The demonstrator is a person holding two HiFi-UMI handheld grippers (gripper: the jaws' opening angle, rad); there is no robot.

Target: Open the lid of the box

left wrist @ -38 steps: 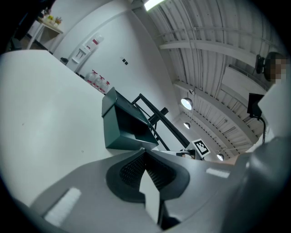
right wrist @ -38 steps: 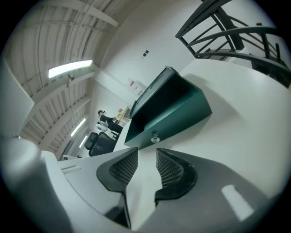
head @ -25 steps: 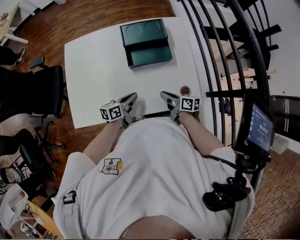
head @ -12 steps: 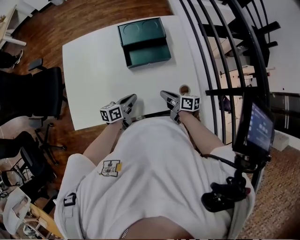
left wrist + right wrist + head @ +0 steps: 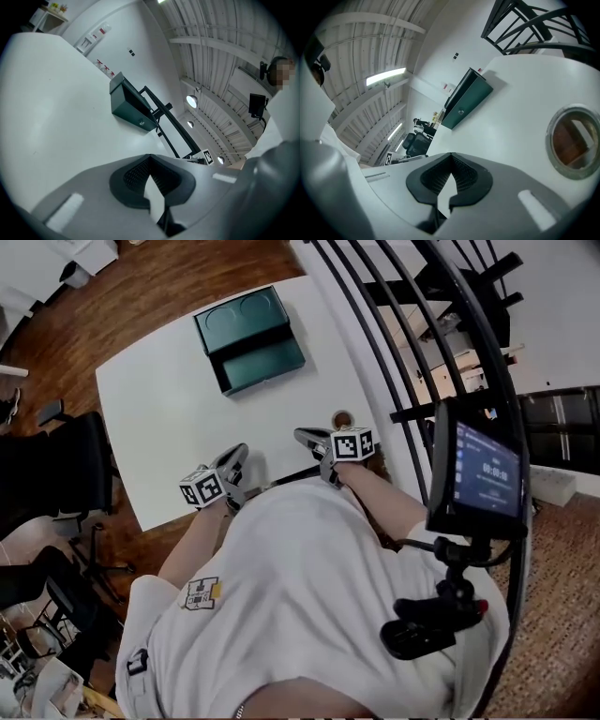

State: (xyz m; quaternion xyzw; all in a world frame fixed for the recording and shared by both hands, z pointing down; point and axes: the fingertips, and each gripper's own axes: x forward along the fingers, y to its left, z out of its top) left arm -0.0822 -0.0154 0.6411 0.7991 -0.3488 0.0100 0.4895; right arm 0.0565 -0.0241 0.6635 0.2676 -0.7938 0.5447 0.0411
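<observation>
The dark green box (image 5: 248, 338) lies at the far side of the white table (image 5: 159, 418). Its lid is folded back, showing two round recesses, and the tray part faces me. In the gripper views the box (image 5: 130, 107) (image 5: 466, 98) shows its front with a small round catch. My left gripper (image 5: 238, 454) rests near the table's front edge, well short of the box, shut with nothing in it (image 5: 150, 158). My right gripper (image 5: 302, 435) lies beside it to the right, its jaws closed together and empty (image 5: 451, 155).
A round cable hole (image 5: 343, 418) (image 5: 573, 143) sits in the table just right of my right gripper. A black curved railing (image 5: 403, 352) runs along the table's right side. Office chairs (image 5: 56, 460) stand to the left. A screen on a mount (image 5: 486, 472) hangs by my right arm.
The head view has swung, so the table and box sit further left in the picture. Both grippers stay near the front edge. The box has not moved.
</observation>
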